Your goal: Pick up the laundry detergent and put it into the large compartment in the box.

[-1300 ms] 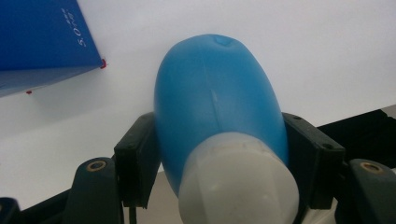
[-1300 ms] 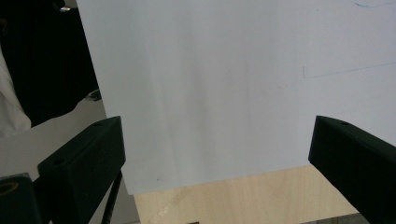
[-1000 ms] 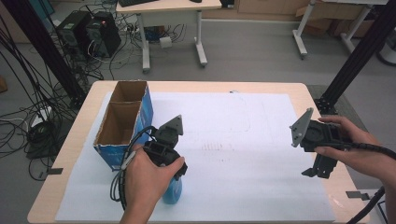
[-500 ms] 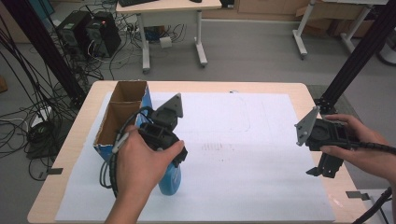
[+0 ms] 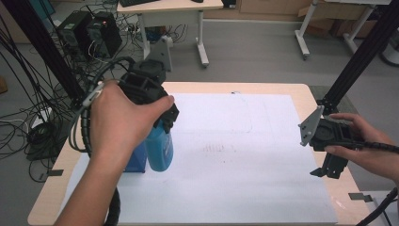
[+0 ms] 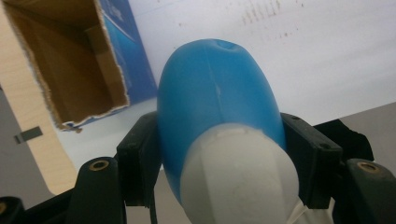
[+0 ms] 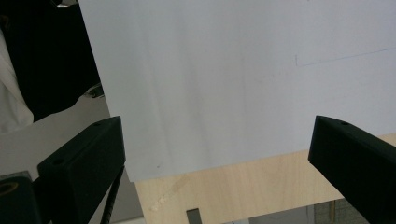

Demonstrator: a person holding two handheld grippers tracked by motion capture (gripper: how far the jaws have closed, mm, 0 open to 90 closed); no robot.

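Observation:
A blue bottle (image 5: 160, 147) with a white cap hangs in the air over the left of the table, and my left gripper (image 5: 165, 120) is shut on its upper part. In the left gripper view the bottle (image 6: 215, 102) fills the space between both jaws of my left gripper (image 6: 222, 158), its base pointing away. An open blue cardboard box (image 6: 70, 60) lies below and to the left, empty inside. My right gripper (image 5: 329, 170) hovers open at the table's right edge; in its own view the right gripper (image 7: 217, 154) holds nothing.
A large white sheet (image 5: 244, 155) covers most of the wooden table (image 5: 282, 88). The blue box (image 5: 136, 159) is largely hidden behind my left hand. The sheet's corner (image 7: 233, 70) and the bare table edge (image 7: 243, 186) lie under the right gripper. Desks and cables stand beyond.
My left gripper has lifted the blue bottle off the table and carried it up and toward the box. The right gripper has barely shifted.

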